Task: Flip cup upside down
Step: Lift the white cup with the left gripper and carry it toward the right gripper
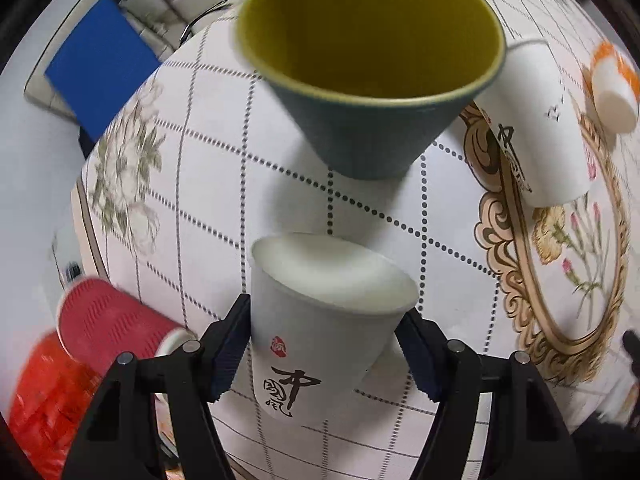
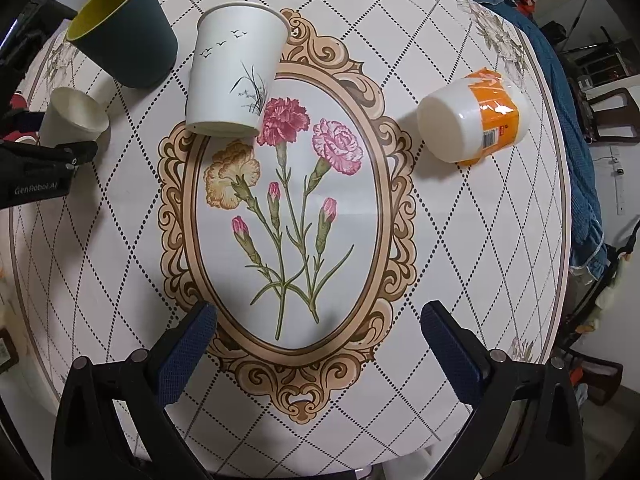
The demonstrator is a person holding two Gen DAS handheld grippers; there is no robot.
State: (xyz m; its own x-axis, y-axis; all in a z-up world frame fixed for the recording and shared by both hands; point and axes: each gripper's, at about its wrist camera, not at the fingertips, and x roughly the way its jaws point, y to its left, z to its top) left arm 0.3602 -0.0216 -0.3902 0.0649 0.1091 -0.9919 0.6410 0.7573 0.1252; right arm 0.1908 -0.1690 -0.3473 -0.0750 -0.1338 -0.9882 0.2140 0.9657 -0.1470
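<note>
My left gripper (image 1: pixel 324 344) is shut on a small white paper cup (image 1: pixel 320 320) with black calligraphy, mouth up, held just above the tablecloth; the cup also shows at the left in the right wrist view (image 2: pixel 74 118). A dark teal cup (image 1: pixel 368 68) with a yellow-green inside stands upright behind it; it also shows in the right wrist view (image 2: pixel 124 28). A larger white paper cup (image 2: pixel 234 70) with birds and grass stands upside down. An orange-and-white cup (image 2: pixel 474 118) stands upside down at the right. My right gripper (image 2: pixel 318 344) is open and empty above the flower print.
A round table (image 2: pixel 460 240) carries a cloth with a diamond grid and an oval flower frame. A red ribbed cup (image 1: pixel 108 324) lies at the left edge. A chair draped with blue cloth (image 2: pixel 576 140) stands at the right. A blue board (image 1: pixel 100 64) sits beyond the table.
</note>
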